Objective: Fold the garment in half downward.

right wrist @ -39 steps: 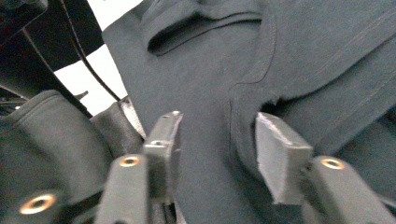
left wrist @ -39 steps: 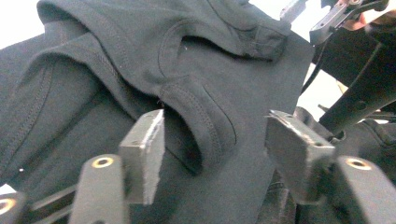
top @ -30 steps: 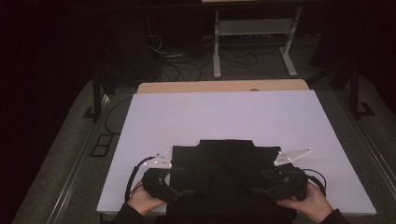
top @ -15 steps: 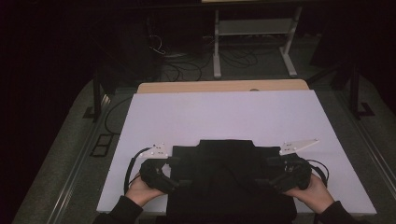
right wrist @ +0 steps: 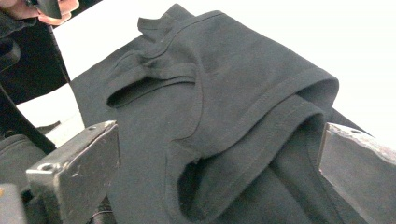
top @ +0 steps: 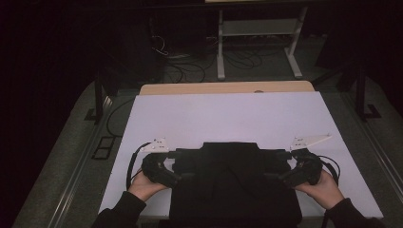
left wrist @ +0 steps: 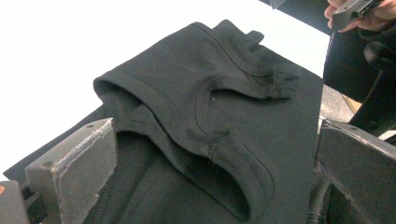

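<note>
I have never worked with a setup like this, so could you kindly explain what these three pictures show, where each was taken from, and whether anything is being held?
There is no robot arm here: a person holds a two-jaw tool in each hand. The high view looks down on a white table from above the person's side; the left gripper is at the left and the right gripper at the right, each with a grey plate on top and a trailing cable.

The other two pictures come from small cameras riding on the grippers, looking along their own jaws, which rise from the bottom corners.

On the table lies a folded black garment, apparently a T-shirt with stitched sleeve hems.

Nothing is held. Both grippers stand open at the garment's two sides, the cloth lying between the jaws without being pinched; the right jaws have just been opening.
</note>
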Tool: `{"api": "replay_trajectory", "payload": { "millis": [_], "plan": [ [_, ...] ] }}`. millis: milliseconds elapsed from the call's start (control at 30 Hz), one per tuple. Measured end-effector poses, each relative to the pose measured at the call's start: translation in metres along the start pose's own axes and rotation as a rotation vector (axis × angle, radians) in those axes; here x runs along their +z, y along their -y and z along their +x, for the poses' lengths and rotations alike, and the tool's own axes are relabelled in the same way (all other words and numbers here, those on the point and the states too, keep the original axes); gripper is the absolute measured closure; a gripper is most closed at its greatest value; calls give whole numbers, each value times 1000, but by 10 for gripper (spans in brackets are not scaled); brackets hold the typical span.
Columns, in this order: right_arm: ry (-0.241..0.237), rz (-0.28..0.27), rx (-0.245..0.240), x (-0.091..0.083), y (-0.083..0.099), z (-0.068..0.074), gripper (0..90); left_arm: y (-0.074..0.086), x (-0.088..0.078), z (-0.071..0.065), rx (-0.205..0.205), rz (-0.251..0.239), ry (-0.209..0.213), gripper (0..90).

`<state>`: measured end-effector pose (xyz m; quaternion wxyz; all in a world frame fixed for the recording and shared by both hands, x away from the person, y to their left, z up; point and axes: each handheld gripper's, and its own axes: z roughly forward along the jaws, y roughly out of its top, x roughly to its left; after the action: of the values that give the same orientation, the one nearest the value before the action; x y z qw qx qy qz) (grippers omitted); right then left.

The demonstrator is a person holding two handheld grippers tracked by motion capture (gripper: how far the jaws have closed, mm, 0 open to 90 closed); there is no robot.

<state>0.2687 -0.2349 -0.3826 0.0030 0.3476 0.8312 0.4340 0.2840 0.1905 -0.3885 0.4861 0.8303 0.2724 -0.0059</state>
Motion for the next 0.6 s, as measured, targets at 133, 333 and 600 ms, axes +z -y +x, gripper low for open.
{"api": "replay_trajectory", "payload": {
  "millis": [133, 333, 600],
  "plan": [
    [8, 1, 10, 0, -1, -7, 0, -2, 0, 4, 3, -3, -7, 0],
    [16, 2, 20, -2, -4, -16, 0, -6, 1, 9, 0, -6, -17, 0],
    [30, 13, 33, -1, -4, -30, 0, -8, 5, 21, -33, -3, -17, 0]
  ]
}}
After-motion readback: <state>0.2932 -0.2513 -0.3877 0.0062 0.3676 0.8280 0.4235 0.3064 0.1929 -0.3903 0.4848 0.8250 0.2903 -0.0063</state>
